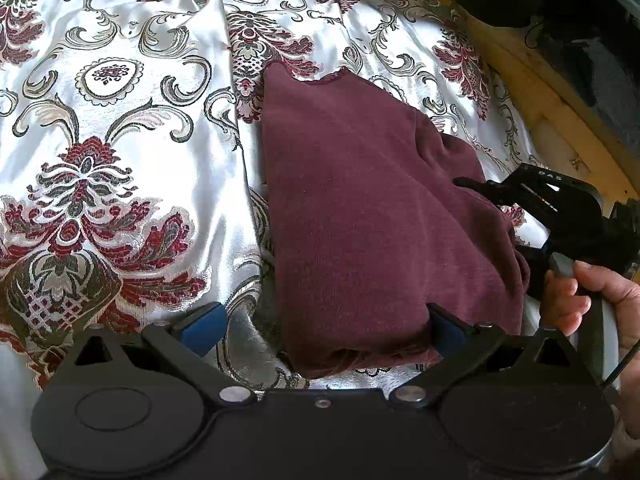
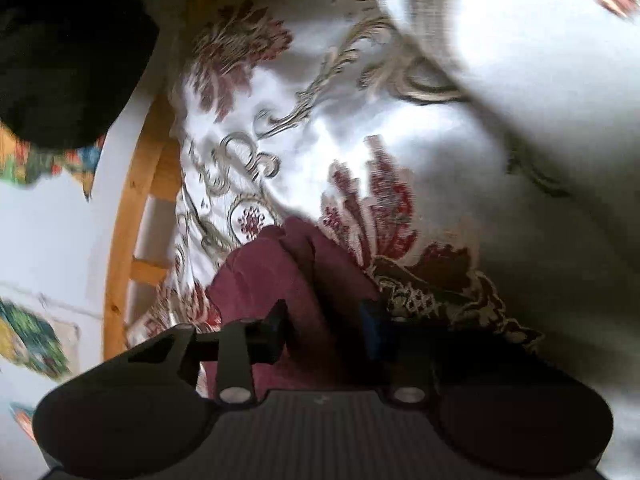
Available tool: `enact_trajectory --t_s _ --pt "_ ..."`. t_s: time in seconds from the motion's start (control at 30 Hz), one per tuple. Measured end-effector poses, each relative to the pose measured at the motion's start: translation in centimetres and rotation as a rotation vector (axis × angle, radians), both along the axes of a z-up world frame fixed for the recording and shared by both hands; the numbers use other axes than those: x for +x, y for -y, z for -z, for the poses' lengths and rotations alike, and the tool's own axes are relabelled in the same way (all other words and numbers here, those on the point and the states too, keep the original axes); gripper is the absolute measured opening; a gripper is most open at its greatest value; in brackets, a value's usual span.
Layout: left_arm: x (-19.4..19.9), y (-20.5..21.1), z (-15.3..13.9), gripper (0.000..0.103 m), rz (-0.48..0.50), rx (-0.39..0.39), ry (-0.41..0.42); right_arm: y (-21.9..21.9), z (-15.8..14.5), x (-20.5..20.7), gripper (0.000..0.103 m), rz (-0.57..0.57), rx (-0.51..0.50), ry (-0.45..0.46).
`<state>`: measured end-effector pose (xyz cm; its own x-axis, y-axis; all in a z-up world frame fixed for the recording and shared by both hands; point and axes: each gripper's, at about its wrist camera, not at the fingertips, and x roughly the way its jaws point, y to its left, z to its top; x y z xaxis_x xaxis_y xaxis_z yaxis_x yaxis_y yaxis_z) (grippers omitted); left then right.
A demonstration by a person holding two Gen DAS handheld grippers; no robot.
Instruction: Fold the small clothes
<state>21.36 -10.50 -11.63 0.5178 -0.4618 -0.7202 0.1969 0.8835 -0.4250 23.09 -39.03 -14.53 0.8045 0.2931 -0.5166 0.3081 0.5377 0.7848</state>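
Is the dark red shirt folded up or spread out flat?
Folded. The dark red shirt lies as a narrow doubled-over stack on the bedspread.

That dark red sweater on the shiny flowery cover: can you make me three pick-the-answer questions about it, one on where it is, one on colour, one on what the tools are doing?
1. Where does the sweater lie?
A. on the patterned bedspread
B. on a bare floor
C. in a basket

2. What colour are the left tool's pads?
A. yellow
B. blue
C. white

3. How is the left tool?
A. shut on the sweater
B. open
C. shut on nothing

Answers: 1 A, bedspread shows all around it; 2 B, the pad is blue; 3 B, its fingers stand wide apart, one by the sweater's hem.
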Motion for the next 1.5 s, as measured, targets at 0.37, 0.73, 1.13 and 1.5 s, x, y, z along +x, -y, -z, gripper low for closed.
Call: enact_trajectory --t_s 0.37,0.73,1.13,1.5 --pt "-0.1 0.1 0.1 0.102 0.0 0.001 0.001 -4.6 -3.0 0.7 0.041 -0.148 -0.404 -0.007" --pt "0.7 -2.0 -1.4 0.102 -0.066 -0.2 0.02 -4.5 -2.9 0.9 0.044 -0.129 -0.374 -0.02" --pt "5.0 -1.2 0.8 0.102 -0.084 -0.302 -0.058 -4.1 -2.8 1.8 0.049 -0.136 -0.348 -0.032" --pt "4.8 -1.4 0.9 0.102 -0.075 -0.307 -0.056 -4.9 -3.0 2.0 0.052 -0.155 -0.402 -0.026"
